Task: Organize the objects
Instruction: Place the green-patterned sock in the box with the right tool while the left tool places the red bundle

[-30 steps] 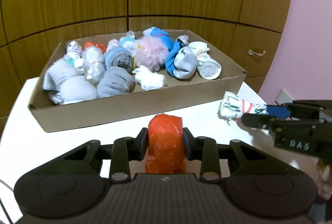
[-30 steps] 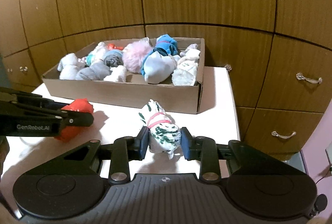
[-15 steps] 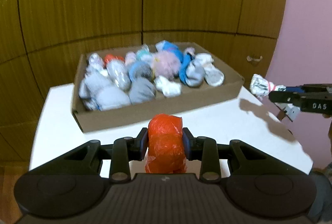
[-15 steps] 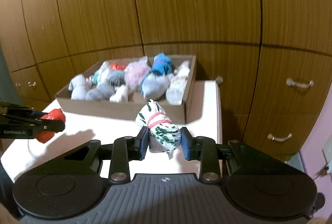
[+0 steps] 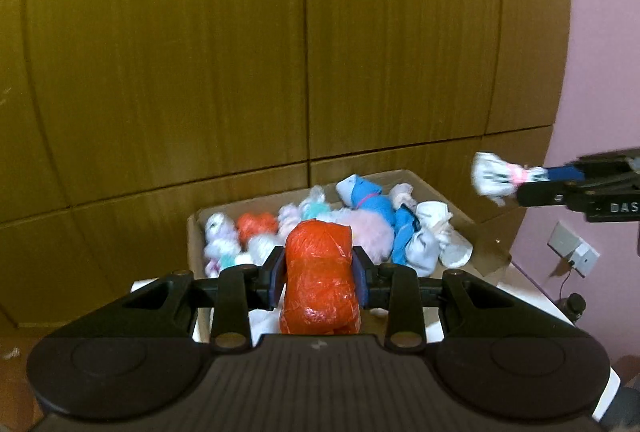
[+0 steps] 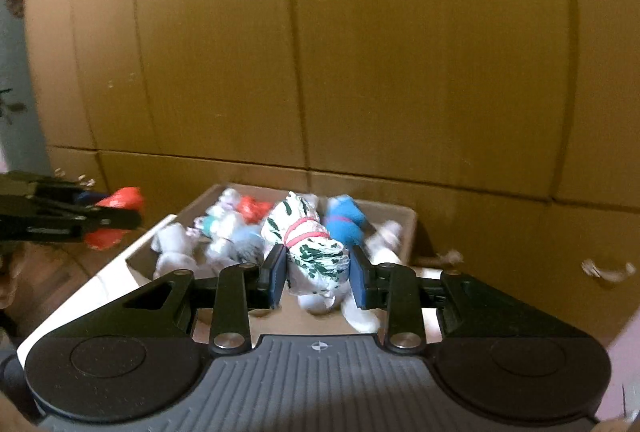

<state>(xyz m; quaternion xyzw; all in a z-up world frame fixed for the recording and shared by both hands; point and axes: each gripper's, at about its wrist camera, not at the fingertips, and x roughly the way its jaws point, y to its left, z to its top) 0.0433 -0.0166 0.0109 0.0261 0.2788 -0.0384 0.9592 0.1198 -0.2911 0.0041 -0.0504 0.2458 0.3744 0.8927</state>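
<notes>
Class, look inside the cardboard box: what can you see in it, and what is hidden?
The cardboard box holds rolled sock bundles: blue, fluffy pink, orange, white. The left gripper and its orange bundle cover the near part.

Tall wooden cabinet doors (image 5: 224, 44) in a yellow-brown veneer fill the background, split by dark vertical seams, with a horizontal seam lower down. To the right stands a pink wall (image 5: 600, 32) carrying a white wall socket (image 5: 573, 250) with a cable hanging below. A metal drawer handle (image 6: 608, 268) shows blurred. The white table (image 5: 532, 292) stands before the cabinets.
</notes>
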